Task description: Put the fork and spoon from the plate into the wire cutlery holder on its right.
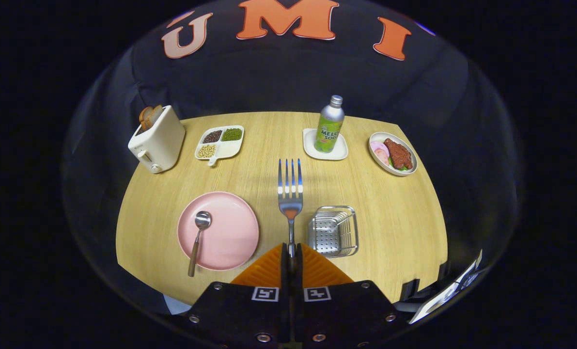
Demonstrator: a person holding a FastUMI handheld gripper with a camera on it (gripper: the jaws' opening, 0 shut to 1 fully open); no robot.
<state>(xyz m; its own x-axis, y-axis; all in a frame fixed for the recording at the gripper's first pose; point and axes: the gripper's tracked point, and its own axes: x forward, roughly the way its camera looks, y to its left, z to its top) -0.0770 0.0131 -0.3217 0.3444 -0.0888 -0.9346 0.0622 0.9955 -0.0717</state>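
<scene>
Orange gripper (291,257) fingers clench the handle of a shiny steel fork (290,194), held above the wooden table (366,194) with its four tines pointing away. Left of the fingers sits the pink plate (230,232), where a spoon (198,237) with a silver bowl and brownish handle lies. Right of them stands the wire cutlery holder (333,231).

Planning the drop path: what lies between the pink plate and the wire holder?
Gripper view: the fork, clamped in the gripper, and bare table.
</scene>
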